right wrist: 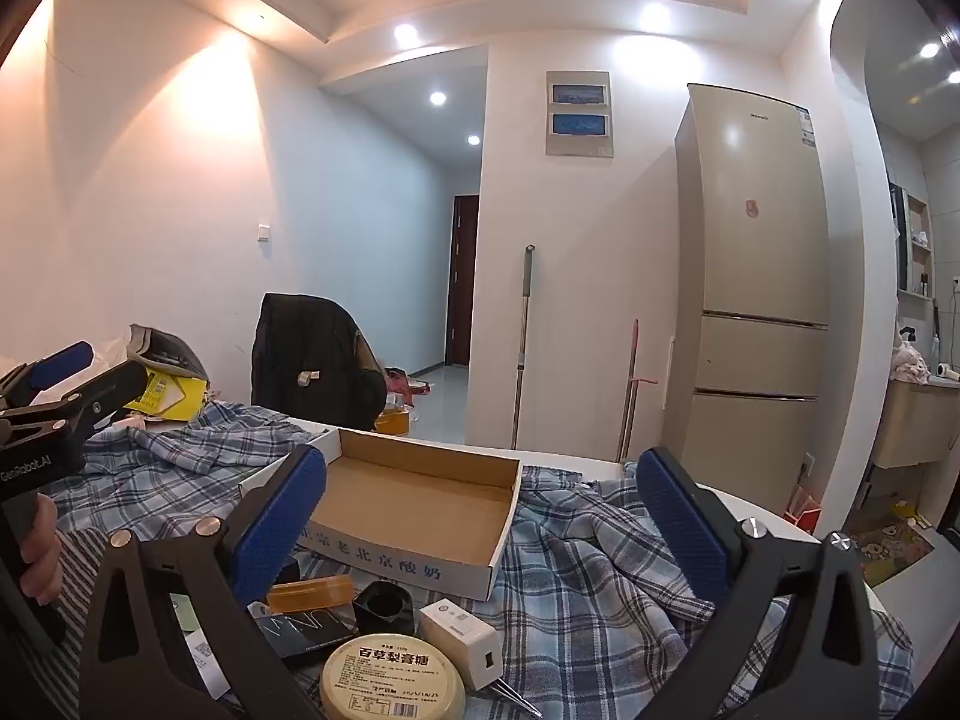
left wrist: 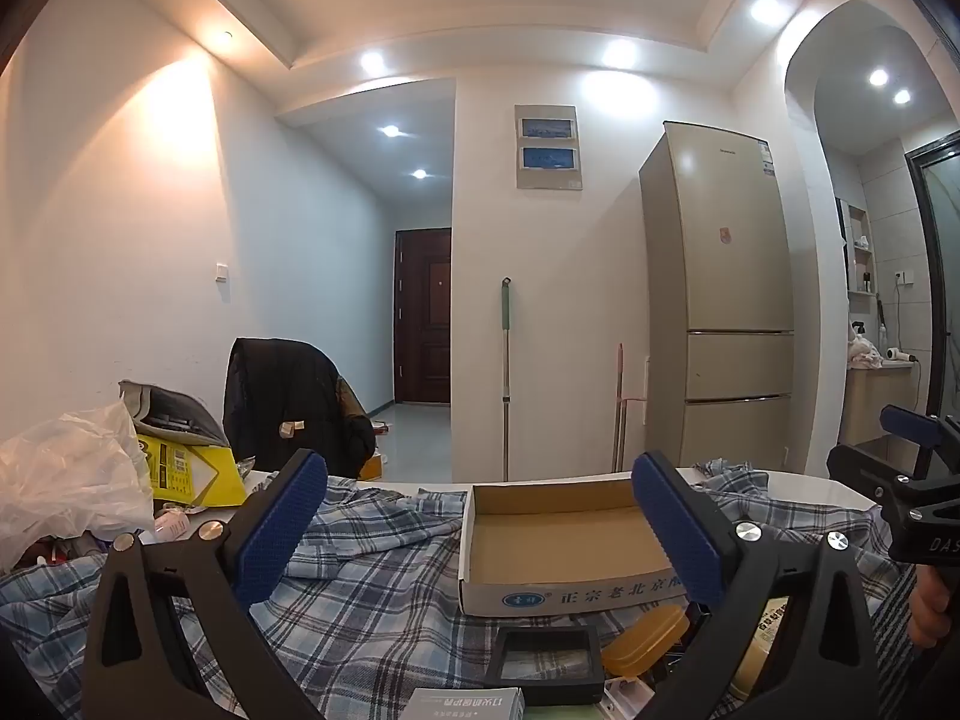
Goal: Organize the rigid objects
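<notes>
Left claw: wide open, holding nothing | right claw: wide open, holding nothing | box: open-topped, on plaid cloth beyond both claws | tin, small items: just before box

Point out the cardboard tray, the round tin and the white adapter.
Cardboard tray [right wrist: 420, 495]: right wrist view, bare brown floor inside.
Round tin [right wrist: 393, 675]: right wrist view, middle of its printed lid.
White adapter [right wrist: 459, 624]: right wrist view, its top face.
</notes>
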### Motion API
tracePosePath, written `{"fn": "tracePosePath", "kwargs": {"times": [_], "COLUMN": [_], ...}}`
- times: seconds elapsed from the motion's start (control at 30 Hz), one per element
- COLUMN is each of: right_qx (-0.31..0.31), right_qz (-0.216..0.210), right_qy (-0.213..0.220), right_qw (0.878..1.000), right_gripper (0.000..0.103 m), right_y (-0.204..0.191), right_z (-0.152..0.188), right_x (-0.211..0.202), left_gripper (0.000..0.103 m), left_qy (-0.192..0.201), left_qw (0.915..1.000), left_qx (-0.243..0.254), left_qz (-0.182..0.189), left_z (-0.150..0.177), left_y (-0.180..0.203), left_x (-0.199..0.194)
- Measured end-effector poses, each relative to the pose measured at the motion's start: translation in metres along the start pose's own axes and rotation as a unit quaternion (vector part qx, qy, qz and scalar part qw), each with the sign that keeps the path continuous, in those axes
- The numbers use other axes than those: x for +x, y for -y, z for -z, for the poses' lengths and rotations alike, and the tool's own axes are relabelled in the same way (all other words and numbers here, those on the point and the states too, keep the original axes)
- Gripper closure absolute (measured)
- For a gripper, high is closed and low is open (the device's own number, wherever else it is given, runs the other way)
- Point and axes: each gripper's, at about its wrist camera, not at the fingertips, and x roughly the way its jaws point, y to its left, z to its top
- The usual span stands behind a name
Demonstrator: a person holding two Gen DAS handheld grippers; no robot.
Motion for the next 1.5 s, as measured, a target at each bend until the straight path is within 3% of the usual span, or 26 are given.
{"fn": "tracePosePath", "kwargs": {"times": [0.23, 1.5], "right_qx": [0.001, -0.004], "right_qz": [0.000, 0.000], "right_qy": [-0.001, 0.005], "right_qw": [1.000, 1.000], "right_gripper": [0.000, 0.000], "right_y": [-0.001, -0.003], "right_z": [-0.001, 0.000], "right_x": [0.000, -0.002], "left_gripper": [0.000, 0.000], "left_qy": [0.001, 0.000], "left_qw": [0.9999, 0.9999], "left_qx": [0.005, 0.005], "left_qz": [0.016, 0.013], "left_z": [0.000, 0.004], "left_y": [0.004, 0.001], "left_x": [0.000, 0.001]}}
